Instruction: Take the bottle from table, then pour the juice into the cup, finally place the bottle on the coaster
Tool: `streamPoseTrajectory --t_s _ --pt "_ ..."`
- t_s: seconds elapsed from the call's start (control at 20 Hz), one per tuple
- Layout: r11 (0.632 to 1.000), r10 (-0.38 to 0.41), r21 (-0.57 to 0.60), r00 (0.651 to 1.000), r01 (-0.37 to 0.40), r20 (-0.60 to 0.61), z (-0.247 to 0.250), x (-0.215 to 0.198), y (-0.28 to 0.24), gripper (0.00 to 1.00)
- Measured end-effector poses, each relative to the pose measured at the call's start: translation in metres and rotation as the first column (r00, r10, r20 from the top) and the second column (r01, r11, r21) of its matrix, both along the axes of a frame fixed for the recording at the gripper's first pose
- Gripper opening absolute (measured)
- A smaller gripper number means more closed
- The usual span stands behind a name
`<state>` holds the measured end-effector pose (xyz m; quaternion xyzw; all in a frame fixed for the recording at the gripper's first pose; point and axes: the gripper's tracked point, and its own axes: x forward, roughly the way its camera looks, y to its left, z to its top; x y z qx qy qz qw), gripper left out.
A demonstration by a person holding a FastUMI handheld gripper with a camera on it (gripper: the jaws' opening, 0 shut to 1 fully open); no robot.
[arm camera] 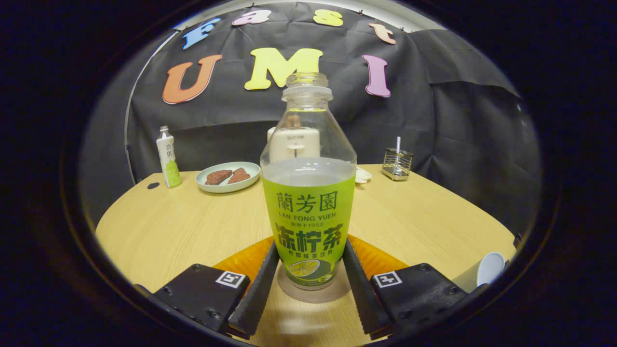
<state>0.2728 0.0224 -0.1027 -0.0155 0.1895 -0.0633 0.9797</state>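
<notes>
Your gripper [308, 279] fingers flank the bottle [308, 193], barely parted, since it stands upright on the coaster [313, 295] near the table's [183, 226] front edge.

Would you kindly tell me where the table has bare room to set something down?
Bare wood lies between the plate and the tongs, and between the wire holder and the cup. It is crowded where the tongs flank the bottle on its coaster.

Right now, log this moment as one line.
bottle: uncapped, upright on coaster | gripper: jaws flanking bottle base, grip unclear | cup: beside right finger
</notes>
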Motion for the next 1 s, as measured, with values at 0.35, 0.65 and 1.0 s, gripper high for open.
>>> streamPoseTrajectory --t_s 0.35,0.65,1.0 --pt "1.0 0.007 -0.025 0.999 -0.008 -0.031 -0.004 -0.002 0.002 0.87" --pt "1.0 0.016 -0.001 1.0 -0.016 -0.007 0.006 -0.008 -0.001 1.0" --pt "0.999 0.053 0.0 0.997 -0.053 0.049 0.028 -0.049 -0.003 1.0"
